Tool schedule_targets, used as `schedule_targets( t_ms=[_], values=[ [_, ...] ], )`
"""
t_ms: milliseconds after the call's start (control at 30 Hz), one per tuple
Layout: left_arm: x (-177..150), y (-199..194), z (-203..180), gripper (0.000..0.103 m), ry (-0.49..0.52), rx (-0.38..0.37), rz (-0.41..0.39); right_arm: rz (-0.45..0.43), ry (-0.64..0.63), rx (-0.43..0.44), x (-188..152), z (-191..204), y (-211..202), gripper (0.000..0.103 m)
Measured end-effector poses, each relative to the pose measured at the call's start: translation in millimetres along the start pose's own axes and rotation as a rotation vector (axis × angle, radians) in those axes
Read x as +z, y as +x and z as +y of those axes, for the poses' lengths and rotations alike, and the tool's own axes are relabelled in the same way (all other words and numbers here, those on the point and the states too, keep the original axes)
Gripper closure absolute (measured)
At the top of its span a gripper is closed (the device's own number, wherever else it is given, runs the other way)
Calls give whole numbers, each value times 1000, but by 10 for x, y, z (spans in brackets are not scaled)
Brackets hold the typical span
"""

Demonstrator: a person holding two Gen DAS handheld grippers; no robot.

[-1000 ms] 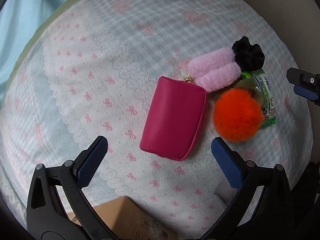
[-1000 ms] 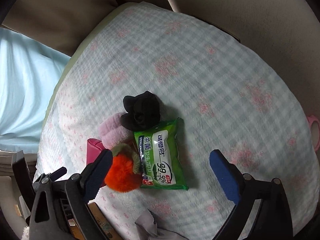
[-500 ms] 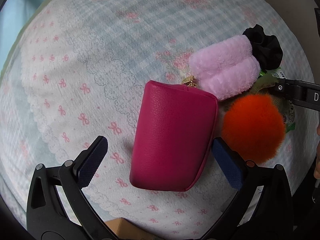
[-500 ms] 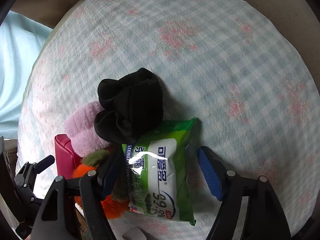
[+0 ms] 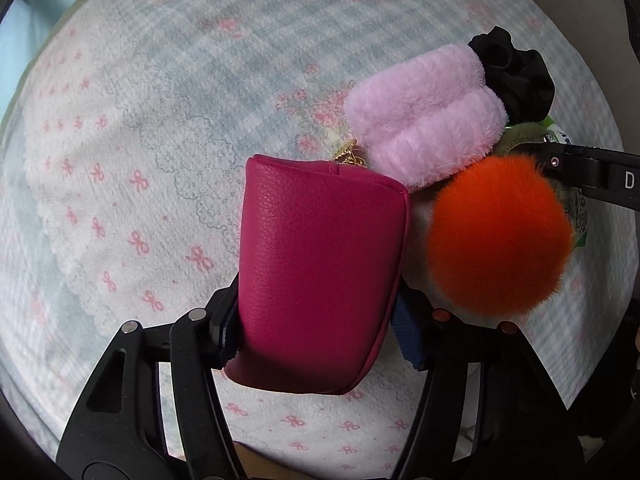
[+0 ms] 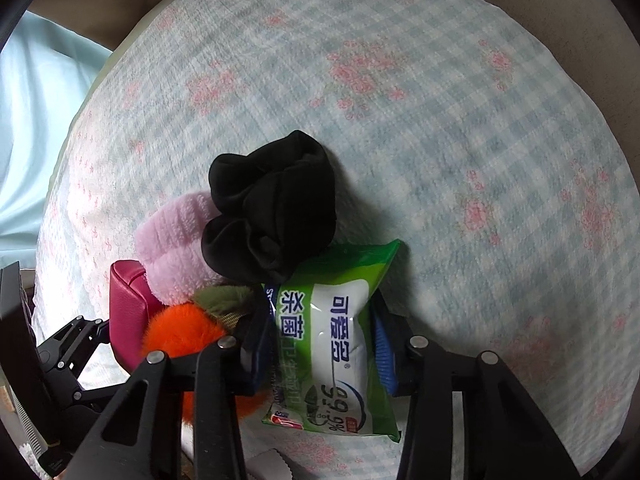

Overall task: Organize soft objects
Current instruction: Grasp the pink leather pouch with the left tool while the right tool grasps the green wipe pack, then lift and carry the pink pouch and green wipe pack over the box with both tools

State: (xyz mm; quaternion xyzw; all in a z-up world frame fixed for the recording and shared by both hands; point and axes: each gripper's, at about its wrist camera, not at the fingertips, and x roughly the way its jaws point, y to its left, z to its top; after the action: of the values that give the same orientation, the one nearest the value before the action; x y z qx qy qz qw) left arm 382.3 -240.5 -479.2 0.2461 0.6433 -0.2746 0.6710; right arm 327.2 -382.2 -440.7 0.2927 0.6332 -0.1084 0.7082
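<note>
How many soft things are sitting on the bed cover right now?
5, all clustered: magenta pouch in the left gripper, wipes pack in the right gripper, orange pom-pom, pink fluffy piece, black scrunchie. More may hide underneath.

looks like a bedroom at home, soft checked bedspread [image 6: 460, 128] with pink flowers, pale blue sheet [image 6: 36, 128] alongside, beige cushion [image 6: 580, 12] behind

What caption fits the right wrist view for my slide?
Right gripper clamps a green wipes pack beside a black scrunchie on checked bedding.
</note>
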Motion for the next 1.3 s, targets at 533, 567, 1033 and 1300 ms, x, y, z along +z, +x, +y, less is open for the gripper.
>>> schedule_targets(
  t_ms=[533,567,1033,1300],
  values=[
    [-482,-376,146,52,-52,-5,12,-25,121,111,-144,-550,-284,63],
    [-523,-386,135,52,-52,-6,15,-23,121,107,-161,-565,-291,63],
    [-947,-529,-36,52,-43,-12,30,5,160,116,-586,-874,-355,60],
    [-1079,-587,-81,52,-39,-12,39,2,248,202,-869,-1121,-462,51]
  ],
)
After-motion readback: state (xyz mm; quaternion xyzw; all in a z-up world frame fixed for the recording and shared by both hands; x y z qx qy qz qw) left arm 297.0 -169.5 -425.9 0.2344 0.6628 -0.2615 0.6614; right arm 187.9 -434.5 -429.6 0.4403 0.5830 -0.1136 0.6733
